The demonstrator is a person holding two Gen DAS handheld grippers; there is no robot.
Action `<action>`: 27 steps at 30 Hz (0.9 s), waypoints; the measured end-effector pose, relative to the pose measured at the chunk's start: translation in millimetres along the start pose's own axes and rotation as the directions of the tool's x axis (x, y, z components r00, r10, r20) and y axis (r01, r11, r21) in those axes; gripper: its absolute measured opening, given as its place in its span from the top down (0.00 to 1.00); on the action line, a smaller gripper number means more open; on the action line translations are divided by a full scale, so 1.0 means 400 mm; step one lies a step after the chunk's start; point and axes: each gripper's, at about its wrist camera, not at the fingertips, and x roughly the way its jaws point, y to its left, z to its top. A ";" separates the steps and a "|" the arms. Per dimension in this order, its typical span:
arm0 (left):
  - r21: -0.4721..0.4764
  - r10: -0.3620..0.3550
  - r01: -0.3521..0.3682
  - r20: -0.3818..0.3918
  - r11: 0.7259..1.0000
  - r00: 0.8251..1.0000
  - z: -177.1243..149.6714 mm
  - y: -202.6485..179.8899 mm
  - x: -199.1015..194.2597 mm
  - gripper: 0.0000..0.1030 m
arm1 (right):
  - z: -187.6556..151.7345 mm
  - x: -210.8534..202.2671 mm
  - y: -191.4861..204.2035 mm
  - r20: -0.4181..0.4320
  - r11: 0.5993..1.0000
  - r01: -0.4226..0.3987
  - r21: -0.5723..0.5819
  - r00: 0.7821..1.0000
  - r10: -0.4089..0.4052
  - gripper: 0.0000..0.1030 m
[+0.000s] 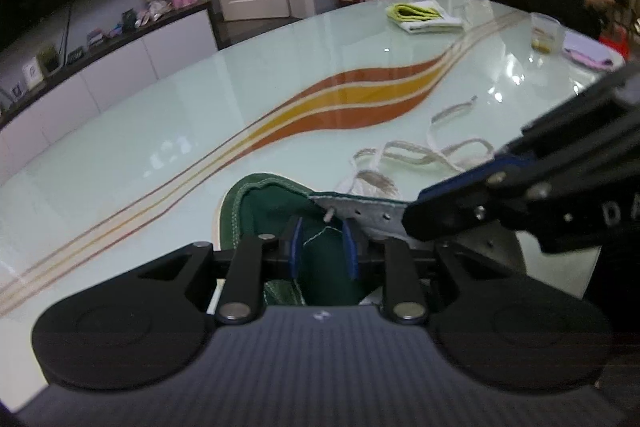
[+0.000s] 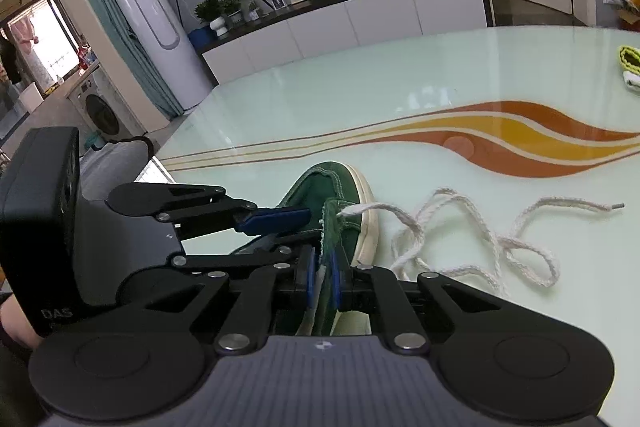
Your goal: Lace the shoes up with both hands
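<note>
a dark green suede sneaker with a cream rubber sole (image 2: 344,187) lies on the pale glass table with orange and yellow stripes (image 2: 360,95). the right gripper (image 2: 323,277) is clamped on the shoe's eyelet flap. the left gripper (image 1: 323,247) stands parted over the tongue, gripping nothing. the white braided shoelace (image 2: 480,247) trails from an eyelet toward 3 o'clock, coiled loosely on the glass.

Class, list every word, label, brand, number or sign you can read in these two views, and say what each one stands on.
"DAS": white letters on the black housing of the left gripper, low down, seen from the right wrist view.
"D": one white letter, the rest cut off, on the black body of the right gripper, left wrist view.
Framed cards on the cabinet: too small to read.
</note>
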 end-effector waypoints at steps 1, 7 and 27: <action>-0.004 0.001 -0.001 -0.004 1.000 1.000 -0.001 0.001 0.006 0.78 | -0.002 0.004 -0.004 0.000 1.000 -0.002 0.001 1.000 0.002 0.91; 0.014 0.013 -0.013 0.020 1.000 1.000 0.000 0.002 -0.004 0.84 | -0.012 -0.002 -0.021 0.001 1.000 0.001 0.010 1.000 -0.001 0.91; 0.077 0.025 -0.028 0.052 0.997 0.998 -0.005 -0.019 -0.004 0.95 | -0.043 -0.028 -0.048 -0.001 1.000 0.006 0.014 1.000 -0.006 0.88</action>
